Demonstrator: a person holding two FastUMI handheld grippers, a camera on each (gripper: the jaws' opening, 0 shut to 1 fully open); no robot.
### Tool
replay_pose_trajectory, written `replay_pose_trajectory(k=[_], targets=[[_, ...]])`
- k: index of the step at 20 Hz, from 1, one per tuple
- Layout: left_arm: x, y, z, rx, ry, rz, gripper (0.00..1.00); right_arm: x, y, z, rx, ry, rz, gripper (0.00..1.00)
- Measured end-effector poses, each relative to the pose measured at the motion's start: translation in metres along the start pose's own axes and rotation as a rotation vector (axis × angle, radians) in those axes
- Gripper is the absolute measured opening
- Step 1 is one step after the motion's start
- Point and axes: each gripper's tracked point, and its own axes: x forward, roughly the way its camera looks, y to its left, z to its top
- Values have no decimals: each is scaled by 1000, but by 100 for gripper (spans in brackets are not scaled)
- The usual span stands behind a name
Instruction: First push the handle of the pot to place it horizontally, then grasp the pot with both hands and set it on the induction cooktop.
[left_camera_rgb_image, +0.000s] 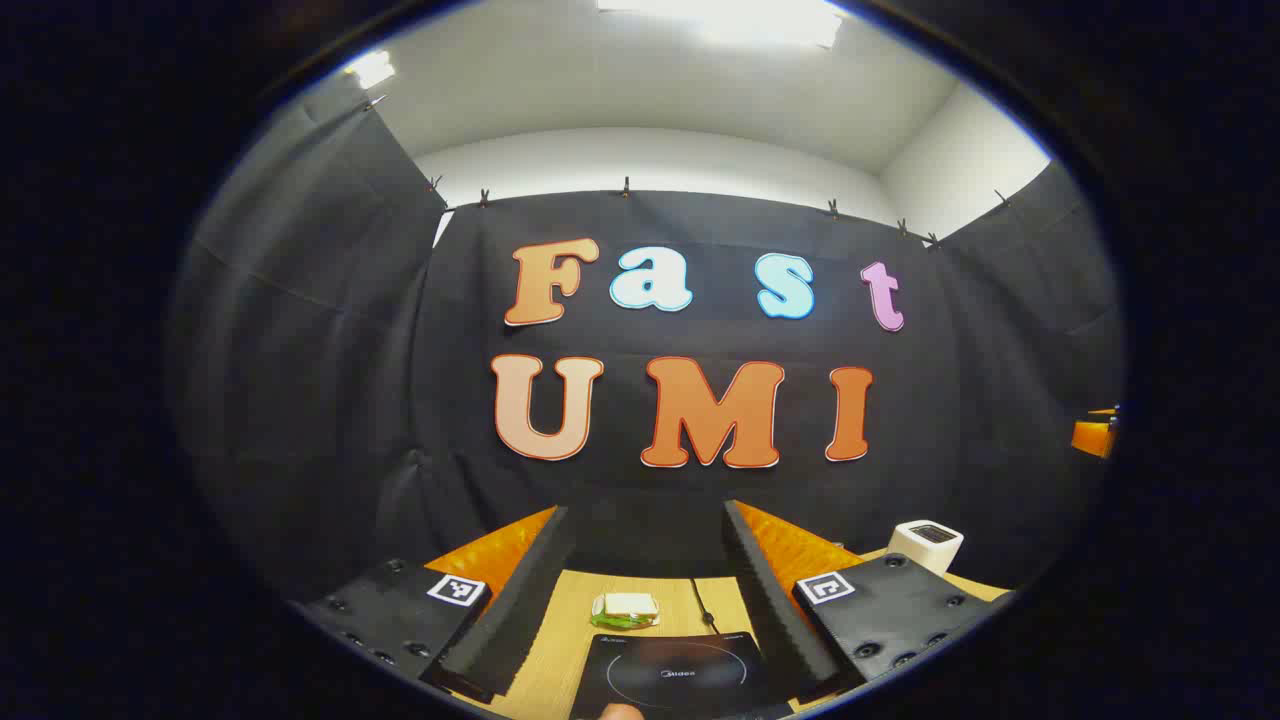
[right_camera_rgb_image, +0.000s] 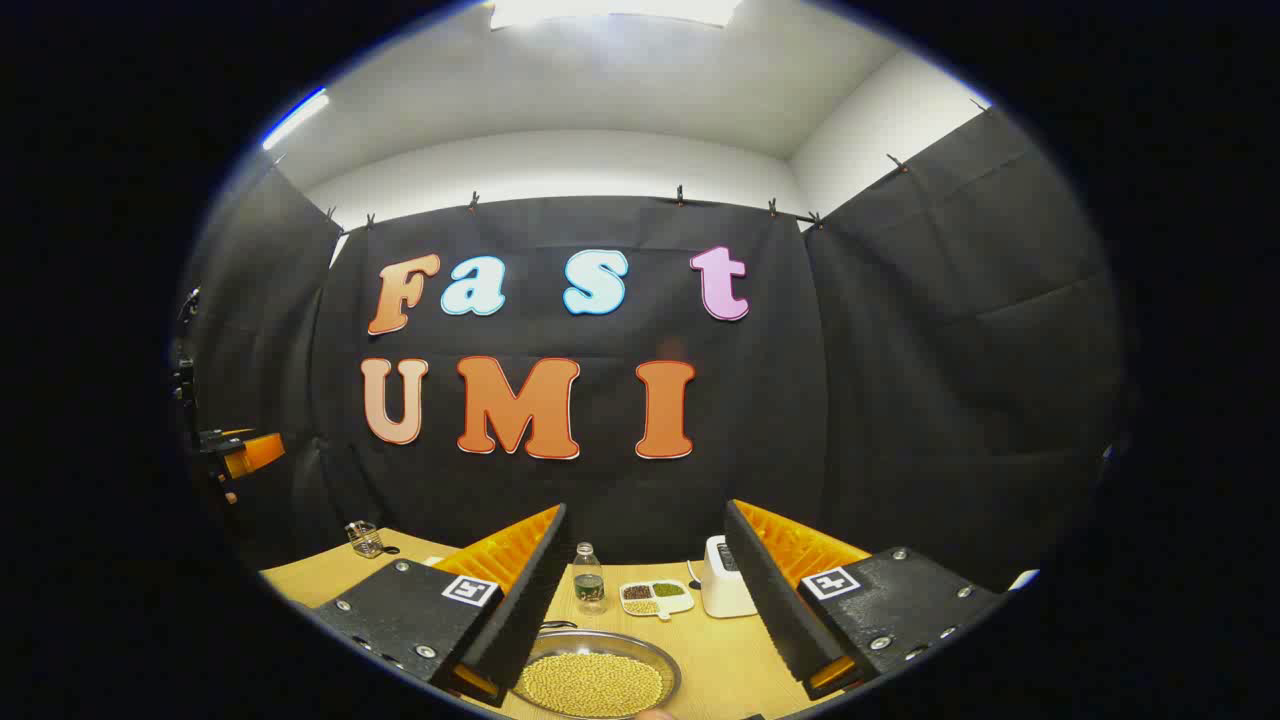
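Grippers up and level over the wooden table (right_camera_rgb_image: 720, 650): the left gripper (left_camera_rgb_image: 648, 590) has its fingers spread wide with nothing between them, and the black induction cooktop (left_camera_rgb_image: 672, 675) lies flat just below, a sandwich (left_camera_rgb_image: 625, 609) beyond it and a white toaster (left_camera_rgb_image: 925, 543) off to the right. The right gripper (right_camera_rgb_image: 645, 590) is spread just as wide and empty, looking over a metal dish of yellow grains (right_camera_rgb_image: 597, 682), a small bottle (right_camera_rgb_image: 588, 578), a divided white tray (right_camera_rgb_image: 656, 597) and the toaster.
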Motion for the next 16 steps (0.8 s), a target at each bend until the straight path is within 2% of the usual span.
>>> replay_pose_trajectory(k=[16], targets=[[-1,2,-2,8,2,1,97,2,1,-2,29,13,19,95]])
